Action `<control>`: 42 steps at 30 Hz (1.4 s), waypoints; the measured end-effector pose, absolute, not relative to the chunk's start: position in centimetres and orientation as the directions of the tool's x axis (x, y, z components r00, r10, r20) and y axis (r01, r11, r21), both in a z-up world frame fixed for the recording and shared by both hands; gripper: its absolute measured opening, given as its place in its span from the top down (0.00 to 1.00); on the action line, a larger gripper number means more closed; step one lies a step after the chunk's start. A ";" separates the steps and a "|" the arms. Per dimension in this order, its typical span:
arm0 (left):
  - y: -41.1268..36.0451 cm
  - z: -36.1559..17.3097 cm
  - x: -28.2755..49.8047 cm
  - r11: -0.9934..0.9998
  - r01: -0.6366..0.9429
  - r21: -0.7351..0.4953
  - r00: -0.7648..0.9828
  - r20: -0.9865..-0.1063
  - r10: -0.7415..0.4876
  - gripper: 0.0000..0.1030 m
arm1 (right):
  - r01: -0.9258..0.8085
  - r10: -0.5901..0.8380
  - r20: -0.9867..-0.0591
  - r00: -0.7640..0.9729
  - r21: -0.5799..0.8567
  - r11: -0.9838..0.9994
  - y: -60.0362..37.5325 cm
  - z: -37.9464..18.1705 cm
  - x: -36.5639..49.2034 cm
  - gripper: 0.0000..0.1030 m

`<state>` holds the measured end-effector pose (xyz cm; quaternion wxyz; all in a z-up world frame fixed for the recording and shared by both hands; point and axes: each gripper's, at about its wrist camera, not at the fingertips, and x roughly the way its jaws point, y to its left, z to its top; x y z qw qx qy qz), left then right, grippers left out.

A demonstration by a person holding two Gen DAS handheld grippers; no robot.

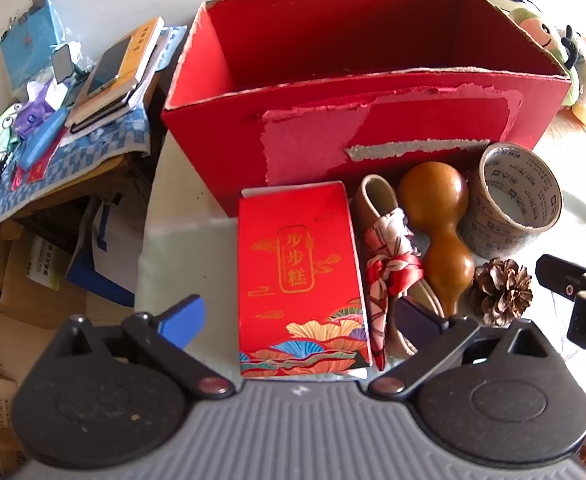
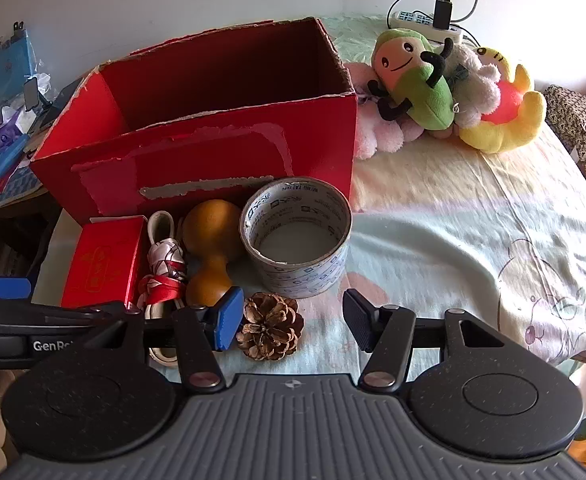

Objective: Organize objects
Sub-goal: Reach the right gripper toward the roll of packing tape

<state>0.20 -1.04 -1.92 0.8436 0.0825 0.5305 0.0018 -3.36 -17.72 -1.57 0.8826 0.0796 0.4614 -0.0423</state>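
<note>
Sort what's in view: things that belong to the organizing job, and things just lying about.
Job: big red box, red gift packet, scarf-tied bag, gourd, tape roll, pine cone.
Lying about: plush toys, power strip, side-table clutter.

Red open box (image 1: 333, 148); red packet (image 1: 299, 276), gold lettering; brown gourd (image 1: 437, 224); brown pinecone (image 2: 271, 326); red-white patterned scarf (image 1: 389, 268).

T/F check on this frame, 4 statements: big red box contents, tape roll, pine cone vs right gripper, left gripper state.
1. The big red box looks empty inside. True.
2. The tape roll lies inside it. False: it stands outside, in front of the box.
3. The pine cone lies between the right gripper's open fingers, ungripped. True.
4. The left gripper is shut on the small red carton. False: it is wide open, astride it.
</note>
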 end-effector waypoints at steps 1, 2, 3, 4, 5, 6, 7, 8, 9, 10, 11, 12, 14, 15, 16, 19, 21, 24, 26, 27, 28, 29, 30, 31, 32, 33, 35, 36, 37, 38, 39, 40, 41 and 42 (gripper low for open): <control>-1.0 -1.9 0.2 0.986 0.085 0.141 0.437 -0.895 0.091 0.02 | 0.152 -0.003 -0.822 0.570 0.102 0.983 -17.8 -1.6 -3.4 0.43; -1.0 -2.0 0.2 0.986 0.086 0.140 0.436 -0.896 0.090 0.02 | 0.155 -0.003 -0.823 0.569 0.104 0.982 -17.8 -1.6 -3.3 0.43; -1.1 -2.0 0.2 0.986 0.086 0.140 0.434 -0.896 0.090 0.02 | 0.155 0.000 -0.823 0.568 0.107 0.982 -17.9 -1.7 -3.3 0.43; -1.1 -2.1 0.2 0.986 0.088 0.140 0.433 -0.897 0.089 0.03 | 0.153 0.006 -0.823 0.568 0.112 0.982 -17.9 -1.7 -3.3 0.43; -1.1 -2.1 0.2 0.986 0.090 0.140 0.432 -0.897 0.088 0.03 | 0.151 0.009 -0.823 0.568 0.115 0.982 -17.8 -1.7 -3.3 0.43; -1.2 -2.1 0.2 0.986 0.092 0.142 0.433 -0.897 0.089 0.03 | 0.151 0.009 -0.823 0.568 0.115 0.982 -17.8 -1.7 -3.3 0.43; -1.2 -2.1 0.2 0.985 0.095 0.144 0.434 -0.897 0.089 0.03 | 0.151 0.008 -0.823 0.568 0.114 0.982 -17.8 -1.7 -3.3 0.43; -1.2 -2.1 0.2 0.985 0.097 0.145 0.435 -0.896 0.089 0.03 | 0.152 0.008 -0.823 0.568 0.114 0.982 -17.8 -1.7 -3.3 0.43; -1.3 -2.1 0.2 0.984 0.100 0.147 0.435 -0.896 0.090 0.03 | 0.153 0.009 -0.823 0.568 0.116 0.981 -17.9 -1.7 -3.3 0.43; -1.3 -2.2 0.2 0.983 0.102 0.150 0.436 -0.895 0.091 0.03 | 0.152 0.012 -0.823 0.568 0.119 0.981 -17.9 -1.8 -3.2 0.43; -1.4 -2.2 0.2 0.983 0.105 0.152 0.436 -0.895 0.092 0.03 | 0.152 0.013 -0.823 0.568 0.121 0.981 -17.9 -1.8 -3.2 0.43; -1.4 -2.2 0.2 0.982 0.108 0.154 0.435 -0.896 0.092 0.03 | 0.152 0.013 -0.823 0.568 0.121 0.981 -17.9 -1.8 -3.2 0.43; -1.5 -2.3 0.2 0.981 0.113 0.157 0.436 -0.895 0.093 0.03 | 0.154 0.013 -0.823 0.568 0.121 0.981 -17.9 -1.8 -3.2 0.43; -1.6 -2.3 0.2 0.980 0.117 0.160 0.437 -0.895 0.094 0.03 | 0.154 0.014 -0.823 0.568 0.122 0.980 -17.9 -1.8 -3.2 0.43; -1.7 -2.3 0.2 0.979 0.121 0.162 0.438 -0.894 0.094 0.03 | 0.156 0.014 -0.824 0.567 0.124 0.980 -17.9 -1.9 -3.1 0.43; -2.0 -2.4 0.3 0.976 0.139 0.170 0.438 -0.894 0.093 0.03 | 0.164 0.011 -0.826 0.564 0.125 0.979 -18.1 -1.9 -3.0 0.43; -2.3 -2.4 0.3 0.974 0.148 0.171 0.437 -0.895 0.090 0.03 | 0.173 0.004 -0.826 0.563 0.123 0.977 -18.3 -1.9 -3.0 0.43; -2.6 -2.5 0.4 0.972 0.162 0.173 0.438 -0.895 0.086 0.03 | 0.184 -0.001 -0.827 0.562 0.124 0.975 -18.6 -1.9 -3.0 0.43; -3.0 -2.6 0.5 0.969 0.178 0.171 0.437 -0.896 0.078 0.03 | 0.193 -0.005 -0.828 0.561 0.125 0.973 -18.9 -1.9 -2.9 0.43; -3.2 -2.6 0.5 0.968 0.185 0.171 0.438 -0.896 0.075 0.03 | 0.197 -0.006 -0.828 0.561 0.126 0.972 -19.0 -1.9 -2.9 0.43; -3.4 -2.6 0.5 0.966 0.193 0.172 0.439 -0.896 0.072 0.03 | 0.201 -0.008 -0.828 0.560 0.126 0.971 -19.1 -1.9 -2.9 0.43; -3.6 -2.6 0.5 0.965 0.199 0.172 0.440 -0.895 0.069 0.03 | 0.206 -0.010 -0.828 0.560 0.127 0.970 -19.3 -1.9 -2.9 0.43; -3.7 -2.6 0.5 0.963 0.205 0.173 0.441 -0.895 0.067 0.03 | 0.209 -0.011 -0.828 0.561 0.128 0.969 -19.4 -1.9 -2.9 0.43; -3.9 -2.6 0.6 0.962 0.212 0.174 0.443 -0.894 0.064 0.03 | 0.213 -0.012 -0.828 0.561 0.130 0.968 -19.5 -1.9 -2.9 0.43; -4.1 -2.6 0.6 0.961 0.216 0.174 0.444 -0.894 0.062 0.03 | 0.216 -0.013 -0.828 0.561 0.131 0.968 -19.6 -1.9 -2.9 0.43; -4.2 -2.6 0.6 0.959 0.222 0.174 0.445 -0.894 0.059 0.03 | 0.219 -0.014 -0.828 0.561 0.132 0.967 -19.8 -1.9 -2.9 0.43; -4.6 -2.6 0.6 0.957 0.234 0.173 0.446 -0.893 0.052 0.03 | 0.226 -0.016 -0.828 0.560 0.133 0.965 -20.0 -1.9 -2.8 0.43; -4.7 -2.5 0.6 0.956 0.238 0.173 0.447 -0.893 0.050 0.03 | 0.228 -0.017 -0.829 0.560 0.134 0.964 -20.1 -2.0 -2.8 0.43; -4.9 -2.6 0.6 0.954 0.243 0.174 0.448 -0.893 0.049 0.03 | 0.230 -0.017 -0.829 0.559 0.135 0.964 -20.2 -2.0 -2.8 0.43; -5.0 -2.6 0.6 0.953 0.247 0.173 0.448 -0.893 0.046 0.03 | 0.232 -0.018 -0.829 0.559 0.136 0.963 -20.3 -2.0 -2.7 0.43; -5.1 -2.5 0.7 0.953 0.250 0.172 0.449 -0.893 0.044 0.03 | 0.234 -0.018 -0.829 0.559 0.137 0.963 -20.4 -2.0 -2.7 0.43; -5.2 -2.5 0.8 0.952 0.254 0.170 0.449 -0.893 0.040 0.03 | 0.236 -0.017 -0.829 0.559 0.139 0.962 -20.5 -2.0 -2.7 0.43; -5.3 -2.5 0.9 0.951 0.258 0.169 0.449 -0.893 0.037 0.03 | 0.237 -0.016 -0.829 0.559 0.141 0.961 -20.6 -2.0 -2.6 0.43; -5.4 -2.5 0.9 0.951 0.261 0.167 0.451 -0.892 0.033 0.03 | 0.238 -0.014 -0.829 0.558 0.144 0.960 -20.8 -2.0 -2.6 0.43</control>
